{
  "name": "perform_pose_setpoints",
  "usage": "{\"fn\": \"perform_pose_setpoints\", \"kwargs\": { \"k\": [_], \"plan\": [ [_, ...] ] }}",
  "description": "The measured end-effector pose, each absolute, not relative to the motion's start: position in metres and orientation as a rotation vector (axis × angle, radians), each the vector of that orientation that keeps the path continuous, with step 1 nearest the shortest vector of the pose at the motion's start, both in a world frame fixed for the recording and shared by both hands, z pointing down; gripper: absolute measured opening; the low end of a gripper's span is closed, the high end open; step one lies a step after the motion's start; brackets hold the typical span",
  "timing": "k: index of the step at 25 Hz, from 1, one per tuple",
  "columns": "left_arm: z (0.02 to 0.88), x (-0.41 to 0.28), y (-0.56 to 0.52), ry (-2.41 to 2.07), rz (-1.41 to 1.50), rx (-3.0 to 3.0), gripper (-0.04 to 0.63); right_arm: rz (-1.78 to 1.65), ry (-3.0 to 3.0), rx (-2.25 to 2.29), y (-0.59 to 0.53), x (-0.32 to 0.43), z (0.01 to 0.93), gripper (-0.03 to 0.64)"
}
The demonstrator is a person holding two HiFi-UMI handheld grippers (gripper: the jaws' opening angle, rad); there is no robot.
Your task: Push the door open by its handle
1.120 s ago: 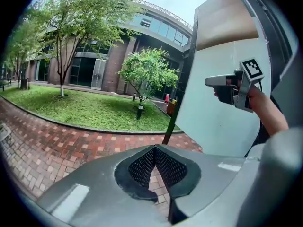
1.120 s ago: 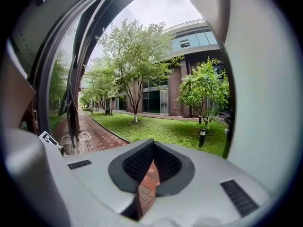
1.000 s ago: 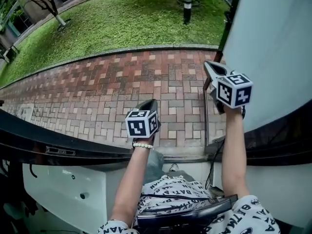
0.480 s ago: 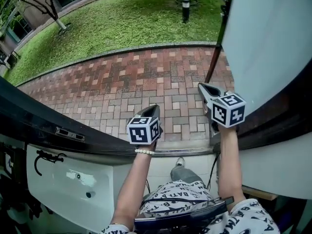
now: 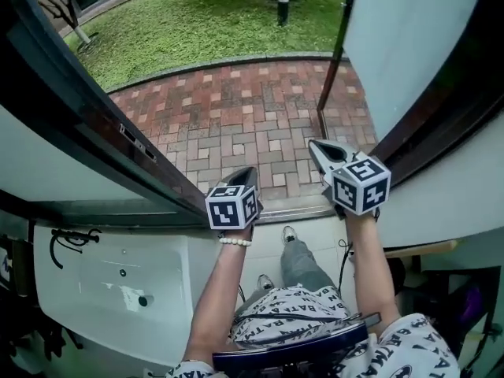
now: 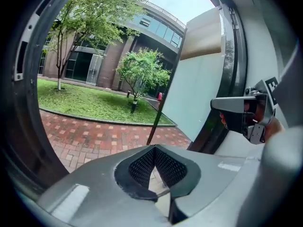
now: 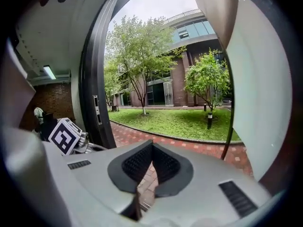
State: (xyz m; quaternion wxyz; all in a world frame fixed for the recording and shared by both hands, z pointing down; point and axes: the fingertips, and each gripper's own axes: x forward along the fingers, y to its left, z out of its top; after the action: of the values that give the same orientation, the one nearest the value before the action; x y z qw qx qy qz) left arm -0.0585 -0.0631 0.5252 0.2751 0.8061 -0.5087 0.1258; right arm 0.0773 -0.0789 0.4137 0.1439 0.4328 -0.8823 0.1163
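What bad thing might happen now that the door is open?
1. Nothing grips the open door, so it might swing back onto the right gripper, whose empty jaws are starting to open.
2. The threshold lies just ahead of the shoe; a trip is possible.

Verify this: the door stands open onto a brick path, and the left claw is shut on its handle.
Wrong on the grip. The left claw is shut on nothing: the left gripper view shows its jaws together, empty. The door does stand open onto the brick path.
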Motion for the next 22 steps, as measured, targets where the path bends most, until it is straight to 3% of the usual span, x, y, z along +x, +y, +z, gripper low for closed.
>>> {"fn": "perform_pose_setpoints", "kwargs": {
  "k": [11, 22],
  "plan": [
    [0.517, -0.064, 0.025, -1.364, 0.286, 2.168, -0.012, 0.396, -2.508, 1.18, 0.019, 0.06, 0.435, 0.011],
    [0.521, 0.007, 0.14, -1.418, 0.263, 2.162, -0.013, 0.417, -2.545, 1.108, 0.143, 0.12, 0.458, 0.011]
  ]
}}
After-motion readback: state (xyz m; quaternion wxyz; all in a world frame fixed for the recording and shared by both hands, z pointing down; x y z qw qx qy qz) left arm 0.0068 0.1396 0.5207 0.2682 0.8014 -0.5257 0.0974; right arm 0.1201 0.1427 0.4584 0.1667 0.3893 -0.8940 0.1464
